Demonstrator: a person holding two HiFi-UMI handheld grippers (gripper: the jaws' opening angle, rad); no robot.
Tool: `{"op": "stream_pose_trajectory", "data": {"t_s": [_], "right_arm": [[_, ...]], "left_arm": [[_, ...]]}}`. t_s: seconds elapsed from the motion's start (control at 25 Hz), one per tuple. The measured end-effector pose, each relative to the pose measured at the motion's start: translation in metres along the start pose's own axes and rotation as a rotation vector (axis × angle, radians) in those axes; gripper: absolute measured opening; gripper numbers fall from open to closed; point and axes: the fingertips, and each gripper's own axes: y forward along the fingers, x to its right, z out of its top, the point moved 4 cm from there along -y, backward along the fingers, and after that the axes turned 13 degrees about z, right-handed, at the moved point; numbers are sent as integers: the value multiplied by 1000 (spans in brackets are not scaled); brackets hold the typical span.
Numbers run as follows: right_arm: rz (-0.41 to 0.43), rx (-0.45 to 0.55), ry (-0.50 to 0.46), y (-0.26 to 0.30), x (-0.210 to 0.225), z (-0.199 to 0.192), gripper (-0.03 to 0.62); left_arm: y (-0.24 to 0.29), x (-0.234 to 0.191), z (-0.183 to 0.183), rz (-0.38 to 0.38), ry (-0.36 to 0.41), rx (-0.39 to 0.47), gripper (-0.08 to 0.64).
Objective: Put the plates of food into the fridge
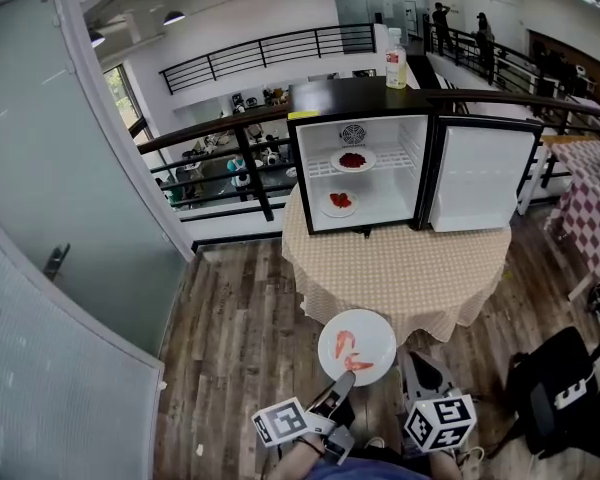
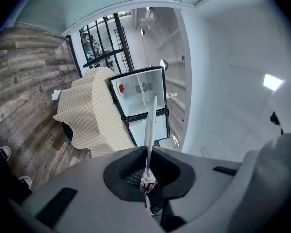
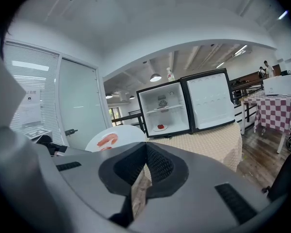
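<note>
Head view: the left gripper [image 1: 340,383] pinches the plate [image 1: 357,347] by its near rim and keeps it flat, so the food does not slide off. Its jaws are tight on that rim. The plate hangs just off the table's [image 1: 400,268] near edge, well apart from the open fridge [image 1: 360,98]. The right gripper [image 3: 145,147] is closed, with nothing in it.

Nothing readable; the bottle [image 1: 396,58] label is too small
</note>
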Motion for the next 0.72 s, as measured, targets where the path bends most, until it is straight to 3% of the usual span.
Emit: {"op": "stream_pose_trajectory", "data": {"t_s": [0.32, 0.48, 0.72], "right_arm": [[43, -11, -6, -10, 20, -5, 15], [57, -9, 2, -16, 25, -5, 15], [78, -13, 3, -8, 37, -7, 15]], "left_arm": [[13, 1, -22, 30, 20, 17, 26], [16, 8, -34, 8, -3, 14, 26], [28, 8, -31, 22, 13, 19, 26]]}}
